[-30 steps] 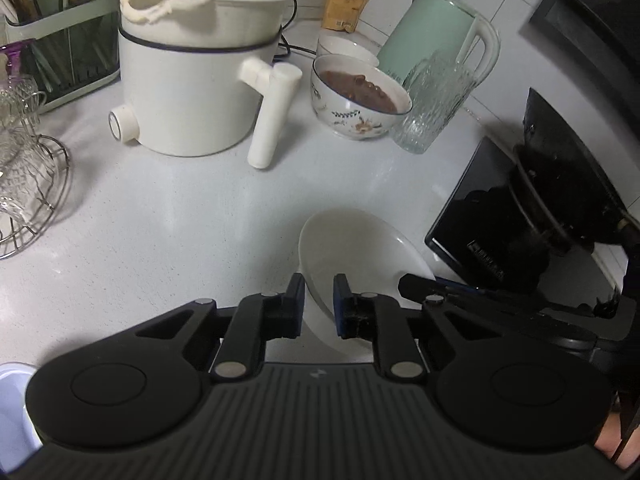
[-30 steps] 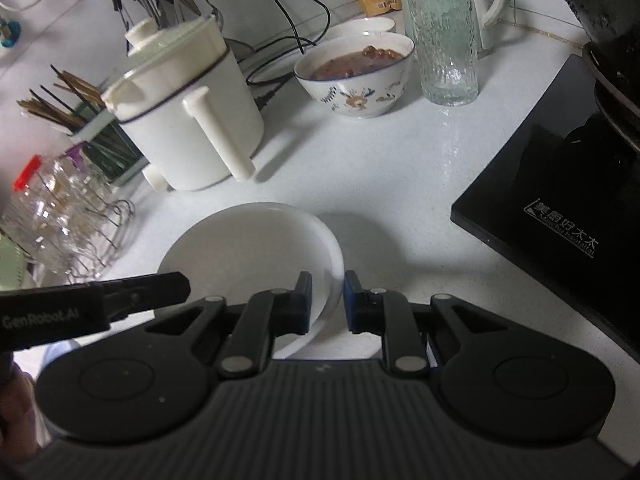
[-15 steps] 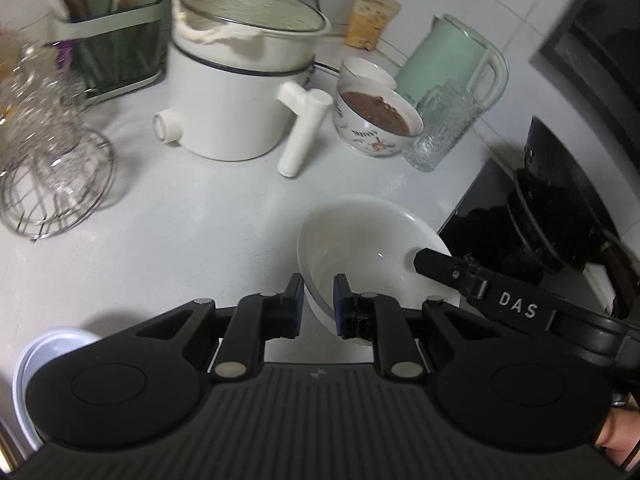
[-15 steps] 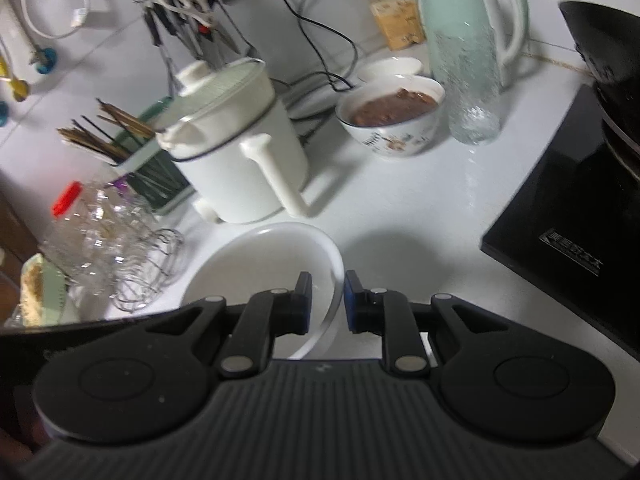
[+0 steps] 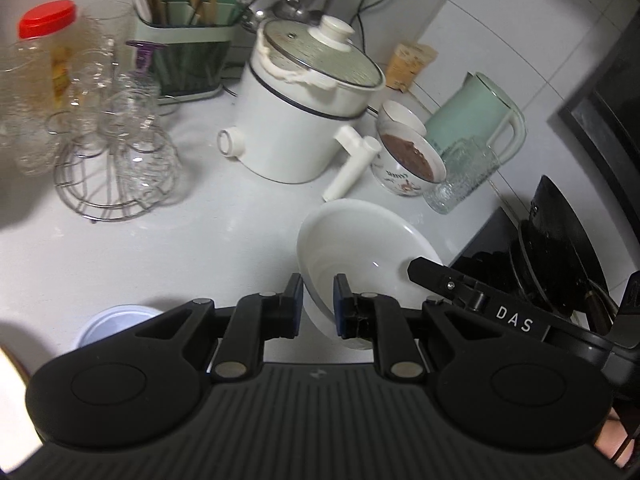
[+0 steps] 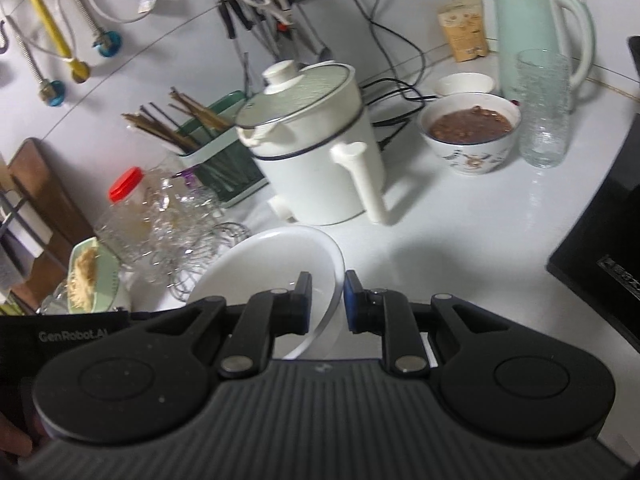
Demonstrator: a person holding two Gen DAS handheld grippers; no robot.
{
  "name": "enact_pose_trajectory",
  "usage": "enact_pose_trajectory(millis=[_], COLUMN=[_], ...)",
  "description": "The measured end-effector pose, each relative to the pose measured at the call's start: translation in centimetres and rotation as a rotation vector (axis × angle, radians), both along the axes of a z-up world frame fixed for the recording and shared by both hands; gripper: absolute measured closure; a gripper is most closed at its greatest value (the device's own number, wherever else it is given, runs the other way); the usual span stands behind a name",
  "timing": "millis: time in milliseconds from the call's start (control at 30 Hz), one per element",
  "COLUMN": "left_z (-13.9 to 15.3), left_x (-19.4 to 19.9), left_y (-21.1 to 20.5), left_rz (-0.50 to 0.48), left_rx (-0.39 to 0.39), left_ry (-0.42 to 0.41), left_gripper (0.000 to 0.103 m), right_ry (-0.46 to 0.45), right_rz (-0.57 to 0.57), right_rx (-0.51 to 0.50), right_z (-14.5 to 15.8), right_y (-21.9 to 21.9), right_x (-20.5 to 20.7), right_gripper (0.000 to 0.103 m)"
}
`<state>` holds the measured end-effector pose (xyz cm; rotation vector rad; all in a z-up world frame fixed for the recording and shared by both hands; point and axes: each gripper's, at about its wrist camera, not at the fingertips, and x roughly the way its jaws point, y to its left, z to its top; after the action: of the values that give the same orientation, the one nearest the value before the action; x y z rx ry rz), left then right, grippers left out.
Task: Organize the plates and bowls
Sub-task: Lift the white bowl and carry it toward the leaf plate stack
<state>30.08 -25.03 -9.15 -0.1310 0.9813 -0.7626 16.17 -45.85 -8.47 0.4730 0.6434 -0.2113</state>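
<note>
A wide white bowl (image 5: 360, 240) hangs above the white counter, held by both grippers at opposite rims. My left gripper (image 5: 318, 304) is shut on its near rim in the left wrist view. In the right wrist view the same white bowl (image 6: 276, 256) shows to the left, with my right gripper (image 6: 328, 300) shut on its right rim. A patterned bowl of brown food (image 6: 470, 132) stands on the counter at the back, beside a small white bowl (image 6: 464, 84). A pale blue bowl (image 5: 116, 322) sits on the counter at lower left in the left wrist view.
A white electric pot (image 6: 316, 144) with a long handle stands mid-counter. Behind it are a chopstick holder (image 5: 184, 52), a wire rack of glasses (image 5: 116, 152), a red-capped jar (image 5: 48, 40), a mint kettle (image 6: 540, 36) and a glass tumbler (image 6: 544, 108). A black cooktop (image 6: 600, 248) with a wok (image 5: 560, 240) lies right.
Both grippers have risen and pulled back with the white bowl between them; it has come up off the counter. More of the counter's left side and back wall has come into view.
</note>
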Motion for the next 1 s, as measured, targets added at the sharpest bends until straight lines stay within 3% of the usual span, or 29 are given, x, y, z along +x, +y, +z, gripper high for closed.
enact_pose_trajectory(millis=[567,800,1000], left_z=[2.8,1.1,-1.2], left_x=[-1.5,-2.3,-3.0], left_y=[9.5,12.4,13.5], left_rz=[0.264,0.365,0.414], left_rx=[-0.073,-0.059,-0.003], left_ry=[-0.059,-0.03,0.004], left_gripper=[0.085,0.085,0.085], right_ry=[-0.016,0.028,0.089], right_rz=[0.242,0.343,0.414], right_rx=[0.004,-0.017,-0.053], right_z=[1.7,0.7,-1.3], right_y=[5.9,8.7,10.9], right_x=[3.7,4.8,5.6], right_gripper=[0.083,0.083,0.083])
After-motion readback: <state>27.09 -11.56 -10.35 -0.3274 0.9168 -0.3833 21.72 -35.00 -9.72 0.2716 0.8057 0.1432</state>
